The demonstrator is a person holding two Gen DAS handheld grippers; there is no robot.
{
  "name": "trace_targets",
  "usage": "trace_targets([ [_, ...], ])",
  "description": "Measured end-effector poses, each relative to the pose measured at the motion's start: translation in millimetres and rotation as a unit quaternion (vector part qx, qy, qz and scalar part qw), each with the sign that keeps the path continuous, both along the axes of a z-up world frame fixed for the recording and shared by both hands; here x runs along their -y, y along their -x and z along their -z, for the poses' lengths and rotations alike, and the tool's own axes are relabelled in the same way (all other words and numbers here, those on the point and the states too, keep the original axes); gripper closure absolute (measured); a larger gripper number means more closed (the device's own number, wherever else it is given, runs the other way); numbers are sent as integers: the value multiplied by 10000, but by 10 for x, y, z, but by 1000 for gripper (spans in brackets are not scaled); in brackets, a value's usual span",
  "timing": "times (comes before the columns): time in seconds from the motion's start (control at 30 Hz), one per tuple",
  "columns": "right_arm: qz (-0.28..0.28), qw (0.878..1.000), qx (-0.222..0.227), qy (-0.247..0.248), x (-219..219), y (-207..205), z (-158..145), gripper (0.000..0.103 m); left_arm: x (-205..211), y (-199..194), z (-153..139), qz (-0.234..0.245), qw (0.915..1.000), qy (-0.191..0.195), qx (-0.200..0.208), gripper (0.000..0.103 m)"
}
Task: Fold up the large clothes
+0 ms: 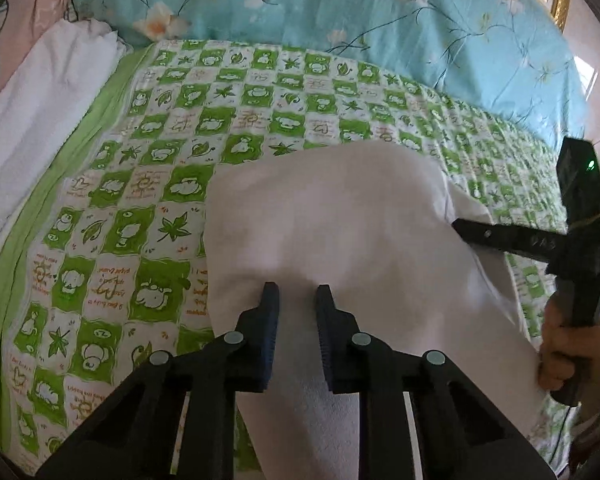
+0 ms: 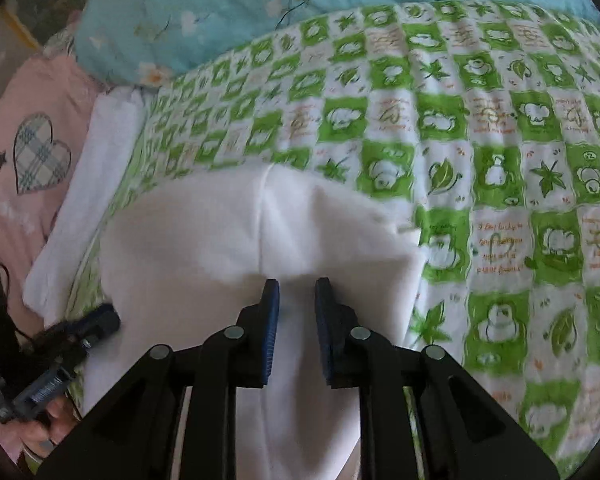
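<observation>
The white garment (image 1: 340, 220) lies part-folded on a green-and-white checked quilt (image 1: 188, 128), its doubled-over upper portion forming a rounded fold edge on the far side; in the right wrist view a seam runs down the middle of that folded portion (image 2: 260, 216). The left gripper (image 1: 296, 294) stands over the near part of the garment with its jaws a narrow way apart; white cloth shows in the gap between the fingers, but whether the pads press on it cannot be told. The right gripper (image 2: 297, 288) is in the same condition: jaws slightly parted, white cloth visible between them, grip not determinable. In the left wrist view the right gripper's black finger reaches the garment's right edge, with the holding hand (image 1: 572, 352) below it. In the right wrist view the left gripper (image 2: 100, 320) appears at the garment's left edge, fingers of the person's hand (image 2: 48, 420) beneath. Beyond the quilt lie a turquoise floral duvet (image 1: 340, 8), a folded white cloth (image 1: 48, 92) along the quilt's left border, and pink bedding with a plaid heart patch (image 2: 40, 156).
</observation>
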State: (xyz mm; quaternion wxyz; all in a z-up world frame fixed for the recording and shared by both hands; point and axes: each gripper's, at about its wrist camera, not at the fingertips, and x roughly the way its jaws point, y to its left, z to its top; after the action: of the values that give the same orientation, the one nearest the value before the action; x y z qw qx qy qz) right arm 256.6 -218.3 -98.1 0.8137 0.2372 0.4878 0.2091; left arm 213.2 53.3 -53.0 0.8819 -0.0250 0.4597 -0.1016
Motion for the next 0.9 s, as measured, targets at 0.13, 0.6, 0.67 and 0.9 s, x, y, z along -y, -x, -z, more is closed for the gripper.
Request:
trace_targets([
  [0.13,69,10000,21,-23,58,104,-107,82,39,62,-23,55,9996,-238,133,83],
  [0.6,-455,9983,246,270,173,1444,-255,77,31,1269,-254,403,9982,377,213,85],
  [0.67,-429,9978,38,494,161,1462,-86,77,46,1310,-168,385,9987,272,202,81],
  [0.9,53,9999,129,-33,359,1305,-145,66,-37,1314,-122,337,9982,422,259,77],
])
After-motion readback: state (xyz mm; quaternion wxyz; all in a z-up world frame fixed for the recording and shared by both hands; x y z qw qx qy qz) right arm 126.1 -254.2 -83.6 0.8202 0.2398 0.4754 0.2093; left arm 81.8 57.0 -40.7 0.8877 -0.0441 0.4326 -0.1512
